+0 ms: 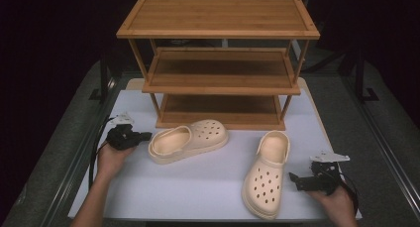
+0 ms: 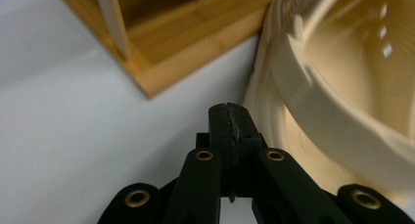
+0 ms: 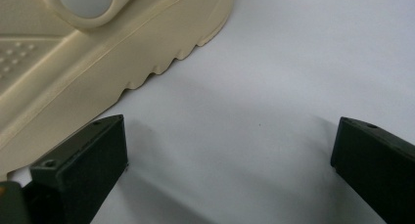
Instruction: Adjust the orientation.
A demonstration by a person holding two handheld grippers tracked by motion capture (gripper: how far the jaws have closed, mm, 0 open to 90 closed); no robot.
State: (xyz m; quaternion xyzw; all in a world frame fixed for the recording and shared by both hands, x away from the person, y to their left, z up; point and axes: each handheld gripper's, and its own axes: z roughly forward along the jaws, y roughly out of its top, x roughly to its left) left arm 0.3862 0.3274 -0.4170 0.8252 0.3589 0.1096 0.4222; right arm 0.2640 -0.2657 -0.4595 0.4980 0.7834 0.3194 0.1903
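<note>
At lower right of the high view, the right hand-held gripper (image 1: 296,180) is held wide open, empty, beside the nearer shoe (image 1: 266,174); its side wall is best straddled squarely. The left hand-held gripper (image 1: 144,136) is closed on nothing beside the other shoe (image 1: 188,140).

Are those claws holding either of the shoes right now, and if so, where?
No, nothing is held. The left claw is shut on nothing beside the heel of the left clog. The right claw is open over the white table, next to the right clog.

Bare white table (image 1: 198,187) lies open in front of both shoes; the wooden shelf (image 1: 218,83) blocks the back; left shoe (image 1: 188,140) sits against it.
</note>
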